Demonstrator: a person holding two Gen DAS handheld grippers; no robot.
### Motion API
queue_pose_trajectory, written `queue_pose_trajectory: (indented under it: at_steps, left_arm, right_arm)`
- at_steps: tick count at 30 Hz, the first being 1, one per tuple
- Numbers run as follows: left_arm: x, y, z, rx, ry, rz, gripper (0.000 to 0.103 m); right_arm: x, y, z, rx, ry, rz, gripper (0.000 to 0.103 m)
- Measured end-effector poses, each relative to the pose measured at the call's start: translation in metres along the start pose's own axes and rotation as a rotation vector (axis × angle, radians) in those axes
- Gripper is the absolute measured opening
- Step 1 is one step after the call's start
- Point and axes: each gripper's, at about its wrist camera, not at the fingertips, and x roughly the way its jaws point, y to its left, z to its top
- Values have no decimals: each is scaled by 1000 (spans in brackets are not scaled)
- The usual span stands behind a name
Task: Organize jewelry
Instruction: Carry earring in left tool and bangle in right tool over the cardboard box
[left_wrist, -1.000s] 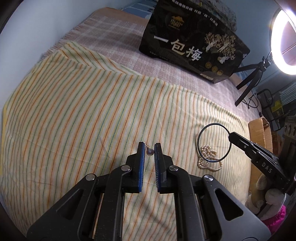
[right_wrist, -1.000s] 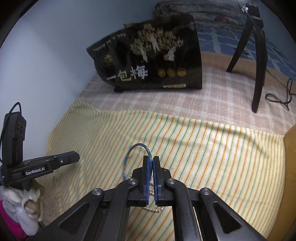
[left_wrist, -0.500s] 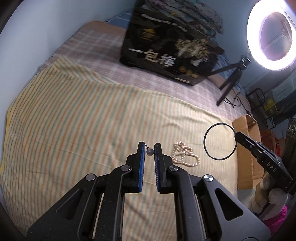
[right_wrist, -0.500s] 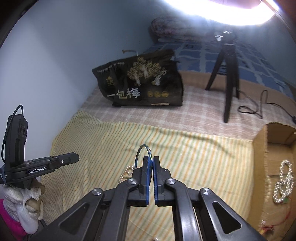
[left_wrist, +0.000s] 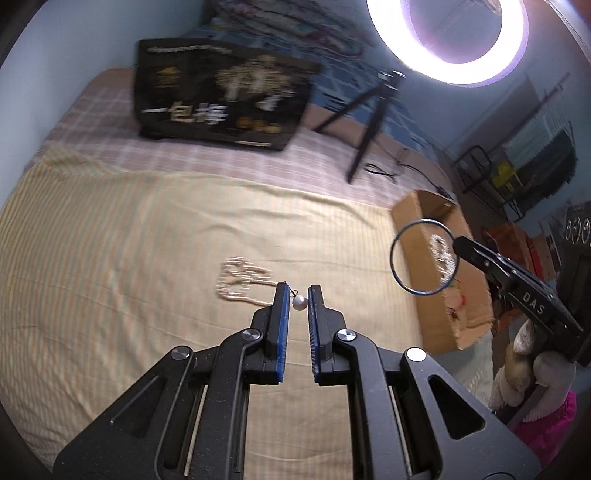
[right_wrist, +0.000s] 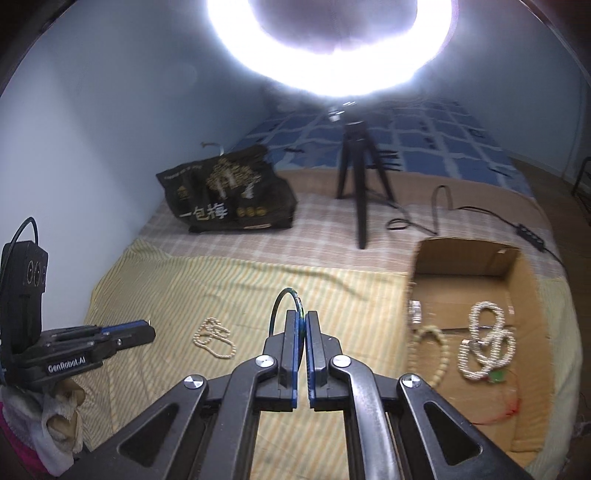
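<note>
Cardboard box (right_wrist: 517, 266) sits at the edge of the striped cloth (left_wrist: 110, 258), open-topped and already holding bead strands, so it looks like the collection point. The left gripper (left_wrist: 298, 301) has its jaws nearly closed on a small pearl earring (left_wrist: 299, 302), pinched at the very tips, probably so the hook hangs free. The right gripper (right_wrist: 302, 325) is clamped tight on a thin bangle (right_wrist: 286, 301), the hoop standing clear above the pads. One pearl necklace (left_wrist: 242, 280) lies loose on the cloth, not yet collected. Writing: "GenRobot.AI" and "DAS" on the gripper bodies; the black bag (right_wrist: 229, 195) shows "一包梅".
</note>
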Motion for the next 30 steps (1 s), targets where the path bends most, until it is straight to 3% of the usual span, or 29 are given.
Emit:
queue_pose_trajectory:
  at_steps: [7, 16, 30]
  left_arm:
    - [13, -62, -12, 58, 19, -86, 8]
    - [35, -128, -31, 135, 43, -142, 8]
    - [73, -196, -48, 218, 81, -184, 8]
  right_arm:
    - [-36, -42, -5, 57, -45, -53, 0]
    - [-57, -95, -14, 127, -64, -119, 0]
    - [-67, -158, -29, 200, -65, -223, 0]
